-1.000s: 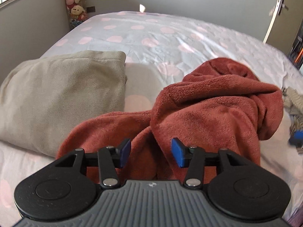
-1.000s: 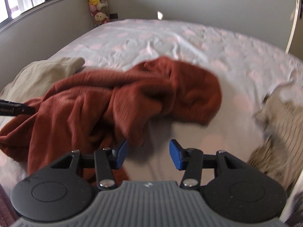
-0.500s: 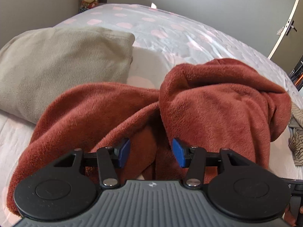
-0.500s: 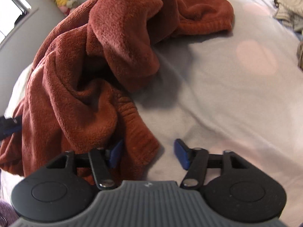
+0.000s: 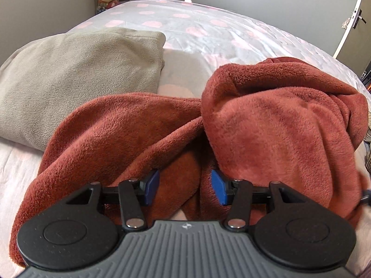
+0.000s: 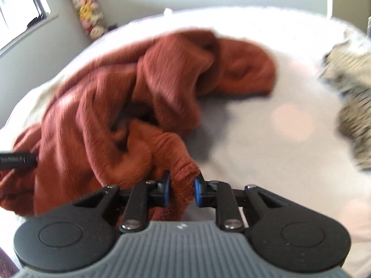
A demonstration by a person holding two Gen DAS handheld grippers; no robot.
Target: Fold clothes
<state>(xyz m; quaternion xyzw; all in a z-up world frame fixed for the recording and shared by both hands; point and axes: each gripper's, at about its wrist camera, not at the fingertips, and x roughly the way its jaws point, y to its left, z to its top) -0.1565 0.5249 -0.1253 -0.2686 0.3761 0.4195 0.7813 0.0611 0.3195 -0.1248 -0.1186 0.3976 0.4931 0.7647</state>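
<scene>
Item: rust fleece garment (image 5: 266,120), lying crumpled across the near part of the bed (image 5: 208,25), bunched into two humps with a twisted valley between; no fold in it yet, as I read it

Item: beige fleece piece (image 5: 76,76), on the bed just beyond the rust one at my left; flat and squared off, so I judge it already folded and set aside

Item: striped pale garment (image 6: 352,106), at the bed's right side, well apart from the rust one; heaped and blurred, apparently not yet handled

Item: right hand-held gripper (image 6: 182,191); jaws closing, with a ribbed edge of the rust garment between the blue pads; it looks like a cuff or hem, I cannot tell which, nor whether the pinch is firm yet

Item: left hand-held gripper (image 5: 185,186); jaws standing apart, low over the valley of the rust garment, with fabric below and between them but no pad pressing that I can see

Progress, my judgement: one piece finished, the second only being picked up; spreading it flat, every fold and the striped piece remain
</scene>
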